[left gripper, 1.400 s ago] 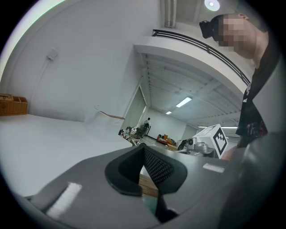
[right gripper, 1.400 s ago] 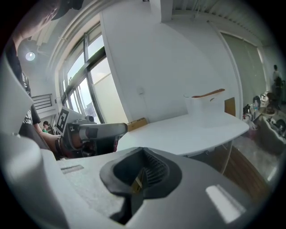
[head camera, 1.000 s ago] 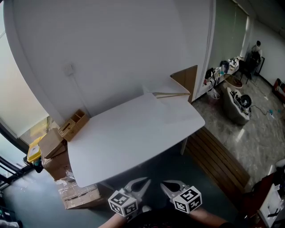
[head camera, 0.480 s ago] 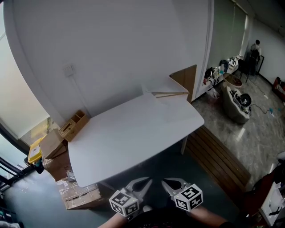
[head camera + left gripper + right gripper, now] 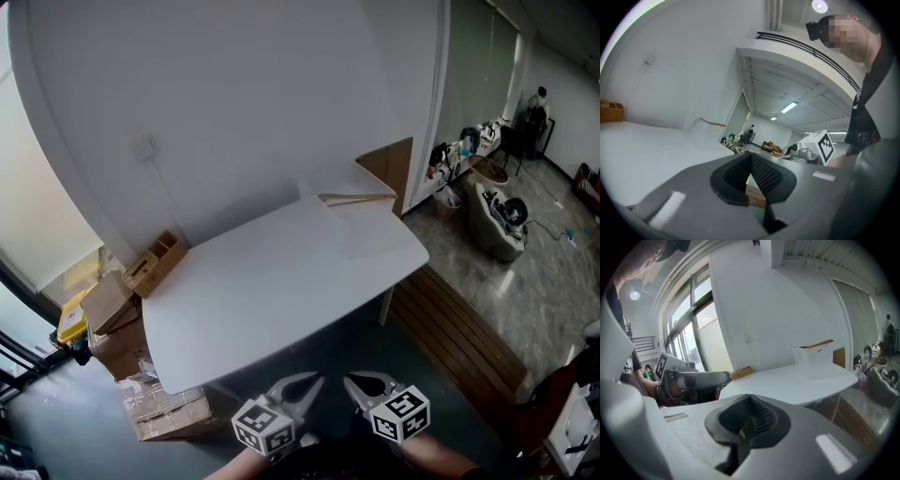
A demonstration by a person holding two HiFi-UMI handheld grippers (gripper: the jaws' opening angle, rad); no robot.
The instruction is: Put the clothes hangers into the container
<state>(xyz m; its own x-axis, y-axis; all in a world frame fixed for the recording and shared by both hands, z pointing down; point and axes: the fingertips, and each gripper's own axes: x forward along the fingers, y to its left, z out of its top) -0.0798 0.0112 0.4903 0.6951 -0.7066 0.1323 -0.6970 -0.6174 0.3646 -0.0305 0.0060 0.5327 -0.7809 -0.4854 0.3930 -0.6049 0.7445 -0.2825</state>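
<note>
The one wooden clothes hanger (image 5: 356,198) I can find lies across the top of the clear container (image 5: 349,217), which stands at the far right corner of the tabletop (image 5: 262,291). I cannot tell whether more hangers sit inside it. The rest of the tabletop is bare, so I judge the job finished, or nearly so, with nothing left out to pick up.

My left tongs (image 5: 305,382) and right tongs (image 5: 354,382) hang side by side below the near edge of the tabletop, well apart from the container. Both pairs of jaws are pressed together with nothing between them.

The head view gives the layout from above, but the container is faint there. The right gripper view shows it side-on, with its pale walls and the hanger's brown bar along the rim. That view also takes in my other tongs at its left. The left gripper view looks low across the tabletop and catches the container's outline beyond.

Only the head view shows that the small wooden box (image 5: 155,262) stands off the table's far left corner, above a stack of cardboard boxes (image 5: 108,309).
</note>
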